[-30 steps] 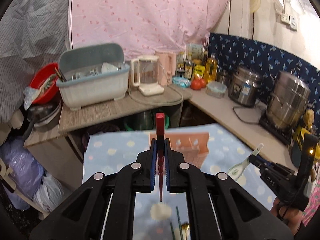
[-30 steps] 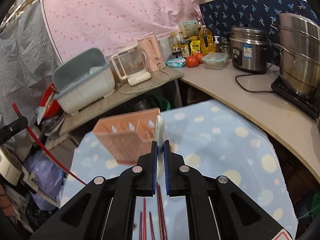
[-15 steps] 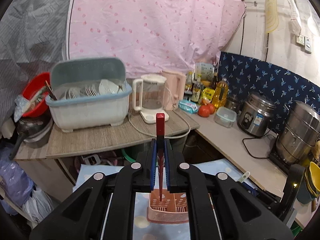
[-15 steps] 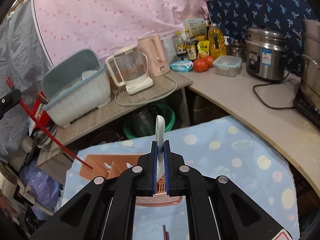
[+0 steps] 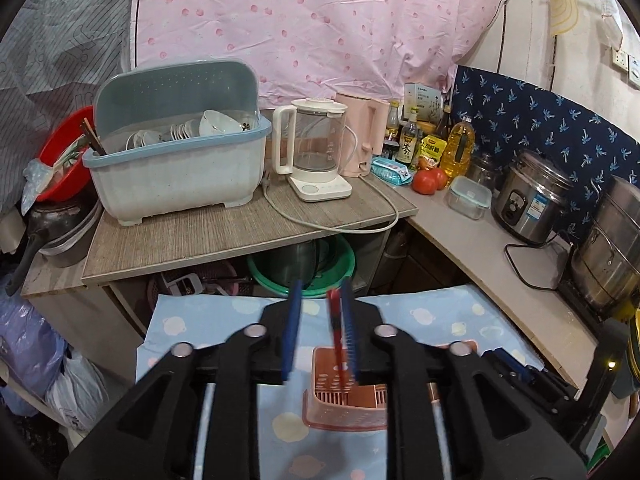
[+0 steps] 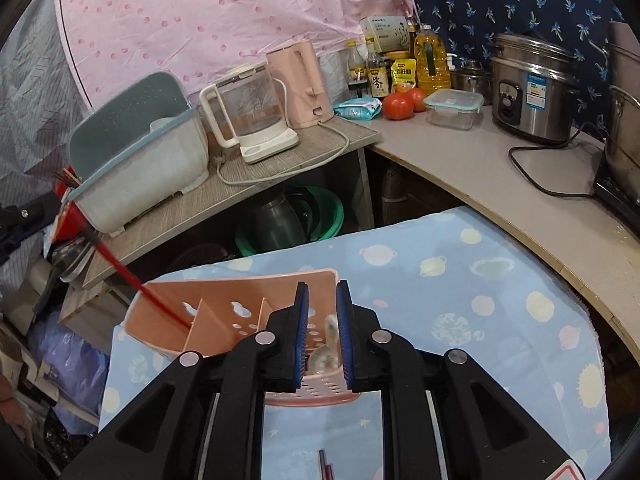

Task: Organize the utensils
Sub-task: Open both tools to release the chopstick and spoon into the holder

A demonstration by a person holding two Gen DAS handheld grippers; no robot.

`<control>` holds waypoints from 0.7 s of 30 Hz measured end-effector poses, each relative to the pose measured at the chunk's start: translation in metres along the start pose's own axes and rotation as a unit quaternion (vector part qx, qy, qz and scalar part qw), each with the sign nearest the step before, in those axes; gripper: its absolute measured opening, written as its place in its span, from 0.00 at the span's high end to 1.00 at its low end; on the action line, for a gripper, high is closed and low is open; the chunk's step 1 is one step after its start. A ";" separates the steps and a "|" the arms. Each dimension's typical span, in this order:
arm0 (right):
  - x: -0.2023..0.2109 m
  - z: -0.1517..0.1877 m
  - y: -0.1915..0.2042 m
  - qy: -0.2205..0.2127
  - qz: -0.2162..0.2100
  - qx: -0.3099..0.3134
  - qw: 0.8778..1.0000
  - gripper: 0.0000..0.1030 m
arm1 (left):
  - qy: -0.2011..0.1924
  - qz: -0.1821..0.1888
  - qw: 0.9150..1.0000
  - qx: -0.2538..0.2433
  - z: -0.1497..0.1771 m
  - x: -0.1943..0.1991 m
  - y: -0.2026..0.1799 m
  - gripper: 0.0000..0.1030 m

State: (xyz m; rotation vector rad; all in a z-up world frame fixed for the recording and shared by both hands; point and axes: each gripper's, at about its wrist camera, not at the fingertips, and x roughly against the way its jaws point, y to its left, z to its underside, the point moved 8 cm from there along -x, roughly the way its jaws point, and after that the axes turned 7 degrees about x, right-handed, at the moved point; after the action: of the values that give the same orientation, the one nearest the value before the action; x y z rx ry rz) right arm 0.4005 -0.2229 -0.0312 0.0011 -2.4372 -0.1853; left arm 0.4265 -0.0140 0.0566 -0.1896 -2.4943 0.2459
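Little print here comes out legibly: the dark sauce bottle (image 6: 375, 74) among the condiments carries a white label with one large Chinese character that looks like 冬, and the smaller print under it is too fine to make out. The yellow packet (image 6: 404, 71) beside it bears dark Chinese lettering that I cannot read, and the pale box (image 6: 383, 31) behind the bottles has a line of small dark print along its top, likewise too small. The steel rice cooker (image 6: 532, 88) wears a blue-and-white sticker (image 6: 538, 90) whose text is blurred.
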 end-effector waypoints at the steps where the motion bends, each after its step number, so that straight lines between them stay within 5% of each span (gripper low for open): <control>1: 0.005 0.001 0.000 -0.002 -0.001 -0.001 1.000 0.85 | 0.000 0.000 1.000 0.001 0.002 0.003 0.001 0.71; 12: 0.072 0.039 -0.003 -0.014 -0.008 -0.007 1.000 0.85 | 0.009 -0.003 1.000 0.013 0.040 0.056 0.013 0.68; 21: 0.126 0.120 -0.008 0.010 -0.010 -0.011 1.000 0.85 | 0.057 0.001 0.998 0.011 0.125 0.103 0.021 0.65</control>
State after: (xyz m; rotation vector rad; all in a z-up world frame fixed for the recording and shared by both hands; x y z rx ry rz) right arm 0.2269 -0.2210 -0.0420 0.0184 -2.4156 -0.2210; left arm 0.2714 0.0094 0.0111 -0.1922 -2.3771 0.2571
